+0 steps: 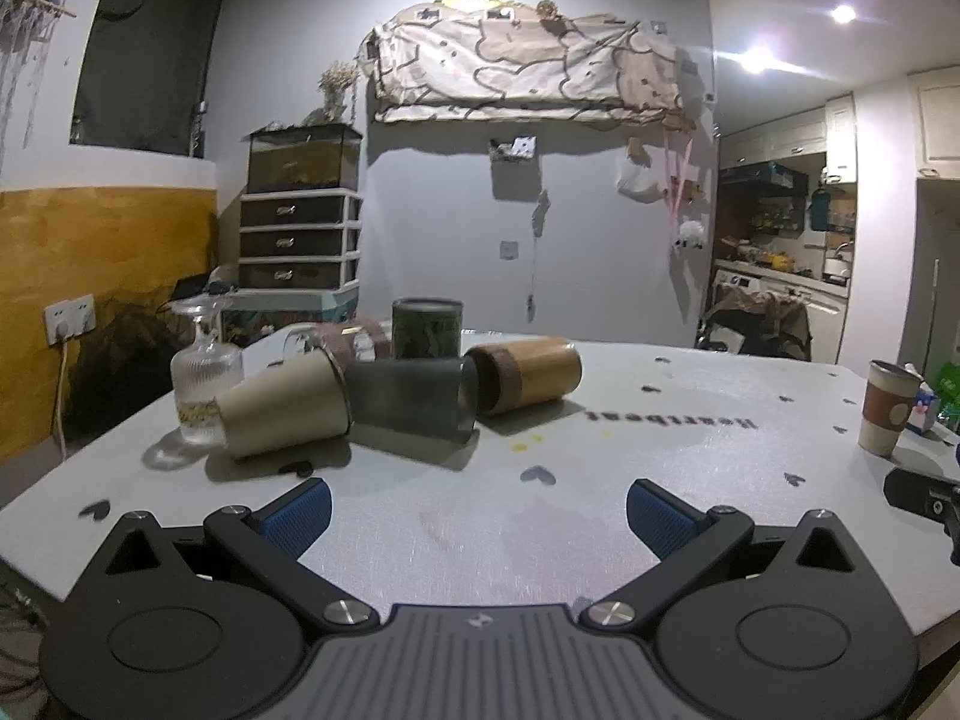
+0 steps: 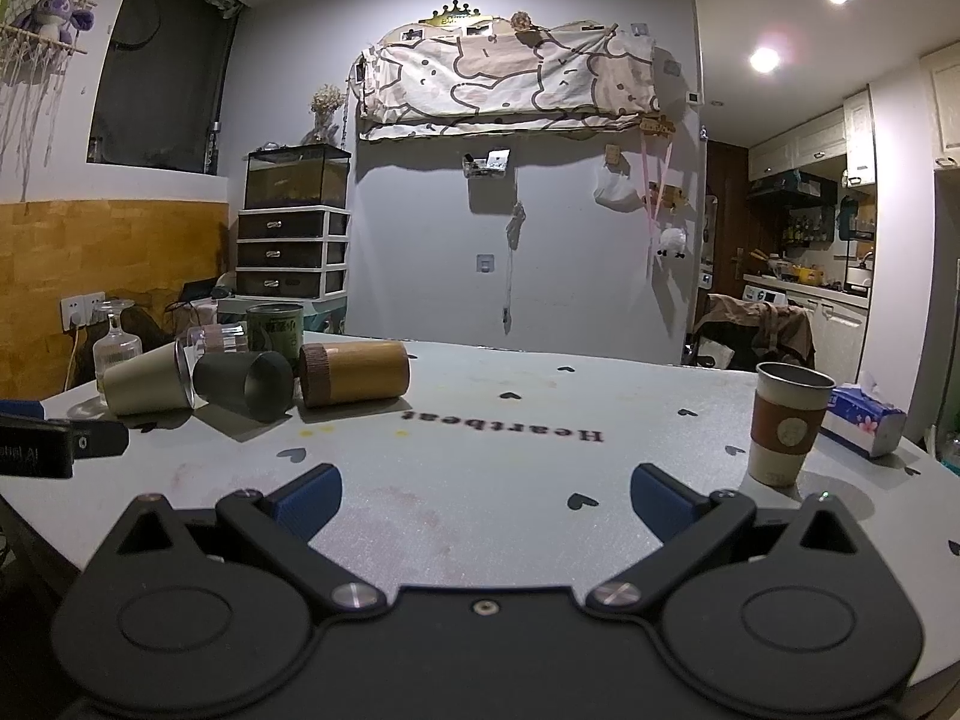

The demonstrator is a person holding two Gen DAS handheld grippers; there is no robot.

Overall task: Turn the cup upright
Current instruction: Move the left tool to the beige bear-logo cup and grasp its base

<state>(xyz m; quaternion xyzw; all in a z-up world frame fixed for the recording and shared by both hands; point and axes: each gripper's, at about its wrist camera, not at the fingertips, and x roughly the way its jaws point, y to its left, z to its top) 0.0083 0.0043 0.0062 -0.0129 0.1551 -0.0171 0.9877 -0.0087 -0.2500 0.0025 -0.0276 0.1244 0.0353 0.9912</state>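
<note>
Three cups lie on their sides on the white table point(image 1: 660, 456): a beige cup point(image 1: 282, 408), a dark grey cup point(image 1: 408, 399) and a bamboo-coloured cup point(image 1: 528, 375). They also show in the right wrist view: the beige cup point(image 2: 147, 384), the grey cup point(image 2: 243, 384) and the bamboo cup point(image 2: 354, 381). A paper-style cup with a brown sleeve point(image 2: 786, 423) stands upright at the right; it also shows in the left wrist view point(image 1: 888, 414). My left gripper point(image 1: 479, 510) is open and empty, short of the lying cups. My right gripper point(image 2: 486, 495) is open and empty over the table's middle.
A ribbed glass point(image 1: 204, 378) stands upside down at the left, with a green tin point(image 1: 427, 330) upright behind the cups. A tissue pack point(image 2: 864, 426) lies beside the sleeved cup. The left gripper's side point(image 2: 54, 447) shows in the right wrist view.
</note>
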